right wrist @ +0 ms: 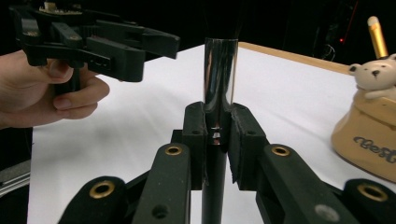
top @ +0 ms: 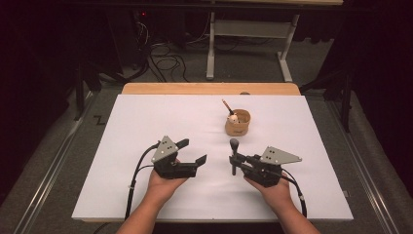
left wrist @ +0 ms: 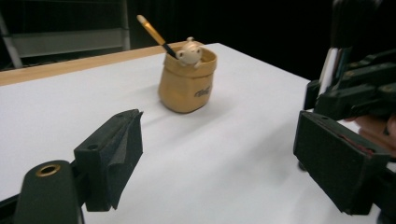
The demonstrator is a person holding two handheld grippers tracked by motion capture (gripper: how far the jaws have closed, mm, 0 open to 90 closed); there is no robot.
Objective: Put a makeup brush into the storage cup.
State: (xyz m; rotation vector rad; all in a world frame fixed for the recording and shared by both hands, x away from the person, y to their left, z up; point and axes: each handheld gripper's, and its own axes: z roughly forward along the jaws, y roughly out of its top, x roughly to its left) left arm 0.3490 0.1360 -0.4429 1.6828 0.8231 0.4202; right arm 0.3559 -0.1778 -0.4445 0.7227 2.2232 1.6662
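R gripper (right wrist: 216,126) clamps glossy cylindrical brush (right wrist: 219,70) (upright).

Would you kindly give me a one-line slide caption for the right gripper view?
Right tool clamps an upright makeup brush beside the tan pouch, left tool open nearby.

Your makeup brush (top: 234,155) stands upright, its dark handle and shiny metal ferrule (right wrist: 220,70) clamped in the right hand-held gripper (top: 239,163) just above the white surface (top: 146,126) (the bristle head looks grey, though it's small from above). It sits near the tan cup (top: 237,123).
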